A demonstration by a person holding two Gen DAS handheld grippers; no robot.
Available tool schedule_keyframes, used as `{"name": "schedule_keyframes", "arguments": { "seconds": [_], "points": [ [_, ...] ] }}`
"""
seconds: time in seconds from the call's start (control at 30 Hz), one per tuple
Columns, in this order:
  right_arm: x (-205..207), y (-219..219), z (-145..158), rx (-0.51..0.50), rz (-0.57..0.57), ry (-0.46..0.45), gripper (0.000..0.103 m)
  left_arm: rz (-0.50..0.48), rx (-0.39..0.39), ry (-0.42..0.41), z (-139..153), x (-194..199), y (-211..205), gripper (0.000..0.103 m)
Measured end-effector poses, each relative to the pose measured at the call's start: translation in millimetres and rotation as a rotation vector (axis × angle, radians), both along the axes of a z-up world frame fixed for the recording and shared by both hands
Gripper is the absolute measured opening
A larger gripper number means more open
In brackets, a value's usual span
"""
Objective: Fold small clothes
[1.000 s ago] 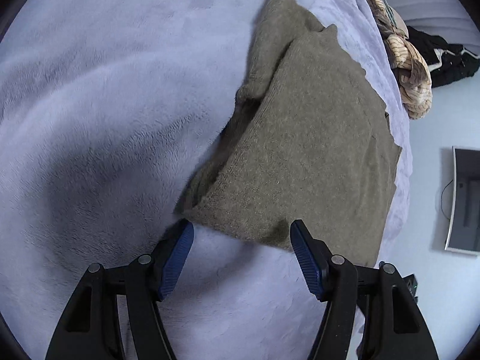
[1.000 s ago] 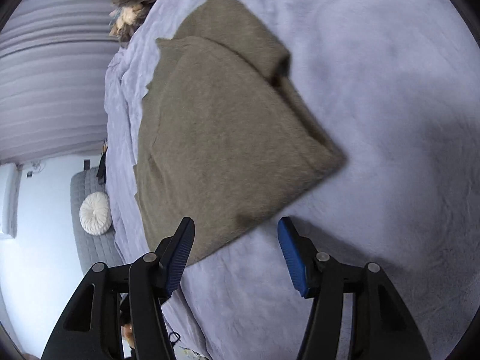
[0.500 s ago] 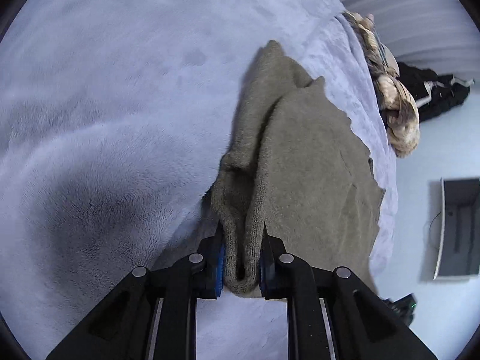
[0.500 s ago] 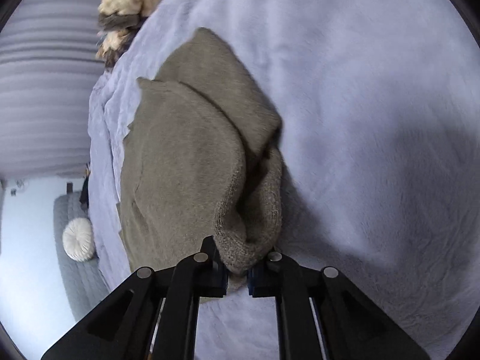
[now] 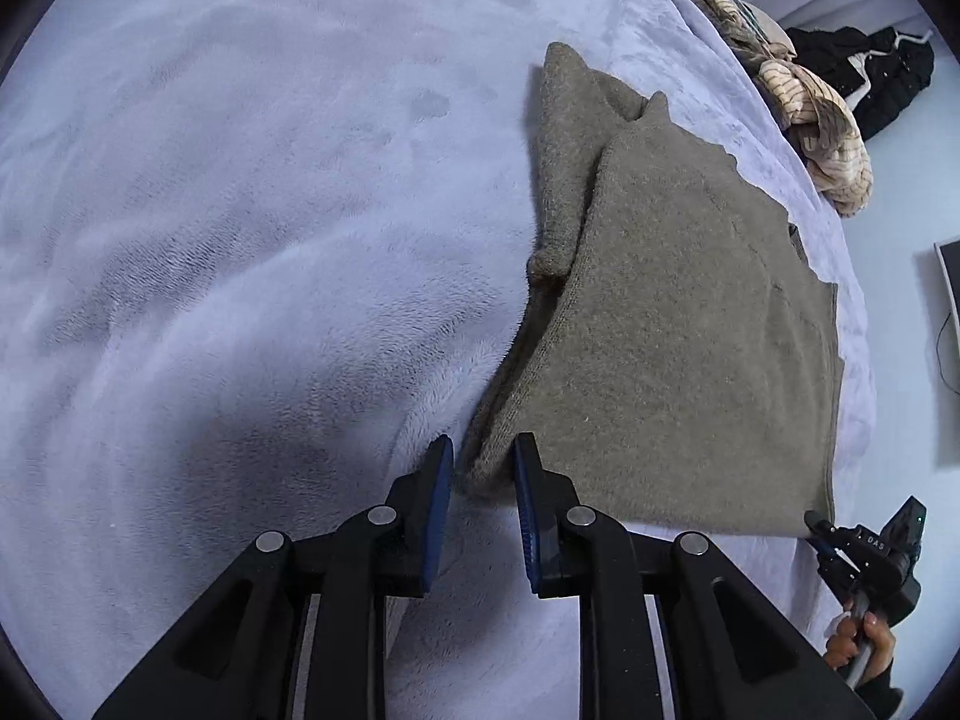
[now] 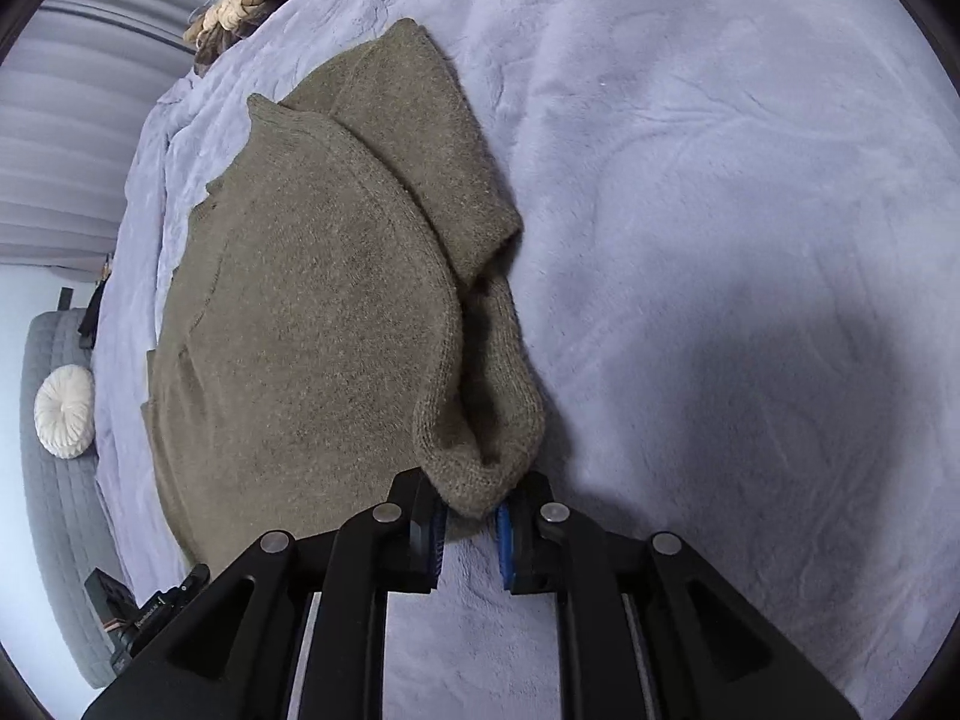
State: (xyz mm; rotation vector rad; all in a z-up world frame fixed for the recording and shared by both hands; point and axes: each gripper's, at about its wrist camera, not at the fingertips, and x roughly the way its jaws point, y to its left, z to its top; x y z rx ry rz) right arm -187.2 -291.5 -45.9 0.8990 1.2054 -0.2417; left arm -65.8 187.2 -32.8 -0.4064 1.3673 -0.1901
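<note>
An olive-brown knitted sweater (image 5: 678, 324) lies folded on a lilac fleece blanket (image 5: 240, 240). My left gripper (image 5: 480, 468) has its blue pads a little apart, with the sweater's near corner between the fingertips, lying loose on the blanket. In the right wrist view the same sweater (image 6: 312, 312) lies to the left, one sleeve (image 6: 432, 144) folded over it. My right gripper (image 6: 471, 513) is shut on the sweater's bunched near corner (image 6: 480, 468). The right gripper also shows at the lower right of the left wrist view (image 5: 864, 546).
A heap of beige striped clothes (image 5: 804, 114) and a dark garment (image 5: 870, 72) lie past the sweater at the bed's far edge. In the right wrist view, a grey sofa (image 6: 54, 480) with a round white cushion (image 6: 65, 411) stands beyond the bed's left edge.
One second ago both grippers were open near the sweater; both then closed on its near corners. Since then the left jaws have parted and its corner lies down; the right still grips.
</note>
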Motion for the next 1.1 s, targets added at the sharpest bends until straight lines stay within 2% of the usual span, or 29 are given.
{"name": "schedule_keyframes", "arguments": {
  "seconds": [0.1, 0.2, 0.33, 0.43, 0.6, 0.67, 0.73, 0.8, 0.93, 1.1],
  "points": [
    [-14, 4, 11, 0.011, -0.008, 0.015, 0.018, -0.012, 0.027, -0.039, 19, 3, 5, 0.022],
    [-22, 19, 27, 0.025, 0.043, -0.021, 0.018, -0.034, 0.029, -0.106, 40, 17, 4, 0.022],
    [-2, 47, 50, -0.047, 0.167, -0.077, 0.018, -0.085, 0.041, -0.183, 51, 49, -20, 0.022],
    [28, 55, 51, -0.093, 0.202, -0.095, 0.018, -0.118, 0.048, -0.237, 50, 73, -44, 0.022],
    [75, 55, 36, -0.136, 0.211, -0.085, 0.018, -0.137, 0.181, -0.179, 14, 98, -64, 0.022],
    [84, 56, 27, -0.167, 0.226, -0.065, 0.018, -0.134, 0.148, -0.166, 2, 99, -58, 0.022],
    [87, 53, 13, -0.178, 0.225, -0.033, 0.011, -0.127, 0.114, -0.165, 2, 99, -51, 0.022],
    [83, 46, 4, -0.160, 0.207, -0.038, 0.007, -0.144, 0.129, -0.163, 4, 98, -52, 0.022],
    [75, 42, 8, -0.176, 0.185, -0.036, 0.007, -0.176, 0.179, -0.166, 12, 94, -58, 0.022],
    [65, 47, 22, -0.190, 0.165, -0.026, 0.012, -0.157, 0.178, -0.141, 19, 87, -52, 0.022]
  ]
}}
